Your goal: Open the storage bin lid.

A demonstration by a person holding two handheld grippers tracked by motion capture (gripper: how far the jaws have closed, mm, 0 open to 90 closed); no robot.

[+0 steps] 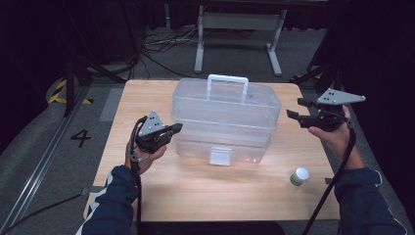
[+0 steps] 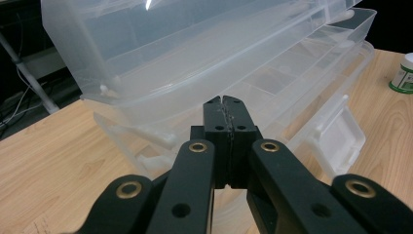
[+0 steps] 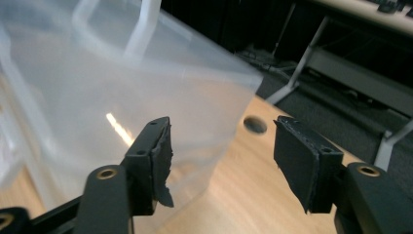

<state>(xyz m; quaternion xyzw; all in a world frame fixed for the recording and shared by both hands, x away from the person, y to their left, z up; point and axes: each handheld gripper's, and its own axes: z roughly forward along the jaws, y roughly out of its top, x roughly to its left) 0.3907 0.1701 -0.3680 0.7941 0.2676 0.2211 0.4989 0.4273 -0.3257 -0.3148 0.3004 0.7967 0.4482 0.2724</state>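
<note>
two grippers flank a clear plastic storage box (image 1: 225,120) that sits near the middle of a light wooden table (image 1: 195,191). the box has stacked tiers, a white handle (image 1: 227,85) standing up on its lid, and a latch flap (image 1: 220,155) hanging at the front face toward the person.

the left gripper (image 1: 173,129) is held just beside the box's left front corner, its jaws pressed flat together with nothing between them. in the left gripper view the closed tips (image 2: 225,105) point at the edge where the tiers meet, very close to the plastic; whether they actually touch it i cannot tell. that view also shows the divided trays inside the box (image 2: 272,63) and the latch flap (image 2: 341,134) off to the right.

the right gripper (image 1: 299,111) is raised above the table off the box's right end, apart from it, jaws pointing toward the box. its jaws stand moderately wide and hold nothing; in the right gripper view the box's end wall (image 3: 97,97), blurred, lies behind the left pad, with bare table (image 3: 243,185) in the gap.

a small white-capped bottle (image 1: 299,176) with a green label stands on the table near the right front, well apart from the box and both grippers.
</note>
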